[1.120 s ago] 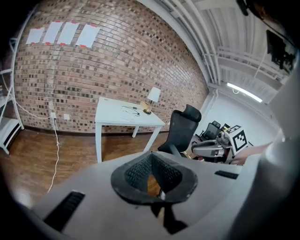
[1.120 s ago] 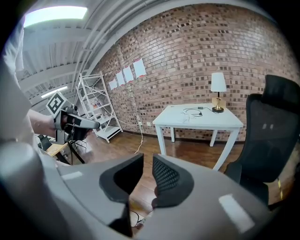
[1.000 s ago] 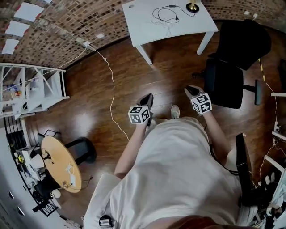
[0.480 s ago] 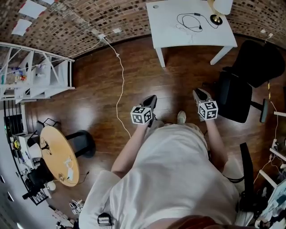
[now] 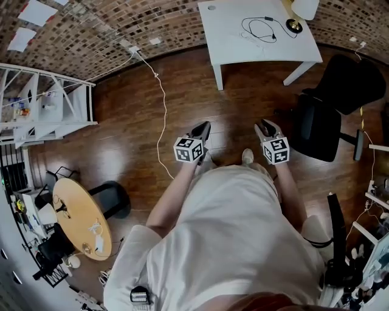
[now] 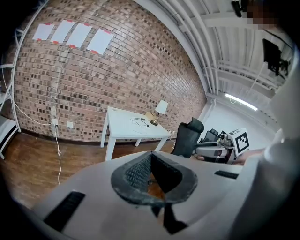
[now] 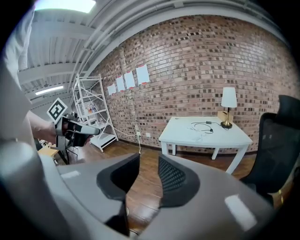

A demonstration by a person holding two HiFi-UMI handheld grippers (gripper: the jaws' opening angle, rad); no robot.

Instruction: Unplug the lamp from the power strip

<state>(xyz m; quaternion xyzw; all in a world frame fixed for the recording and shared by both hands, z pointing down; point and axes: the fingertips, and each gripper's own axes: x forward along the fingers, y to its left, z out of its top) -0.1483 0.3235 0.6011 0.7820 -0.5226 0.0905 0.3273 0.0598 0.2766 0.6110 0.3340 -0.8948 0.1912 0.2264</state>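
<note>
Standing on the wooden floor (image 5: 243, 103), the person holds both forearms out in front, side by side and apart, each gripper tipped ahead and downward. The left gripper (image 5: 203, 126) has its jaws together at the tips, with nothing in them. The right gripper (image 5: 264, 126) has just been opening; its jaws stand moderately apart with only floor seen between them.

Beyond them lies a stretch of bare boards. A white cable (image 5: 159, 109) trails across it on the left towards the brick wall (image 5: 91, 30), and a black office chair (image 5: 328, 115) crowds the right side.

Farther off against the wall stands the white surface (image 5: 231, 42), well apart from both grippers. The lamp (image 5: 302, 7) stands at its far right corner, with a black cord (image 5: 258, 27) looped beside it. I cannot pick out the power strip. White shelving (image 5: 48, 109) stands far left.
</note>
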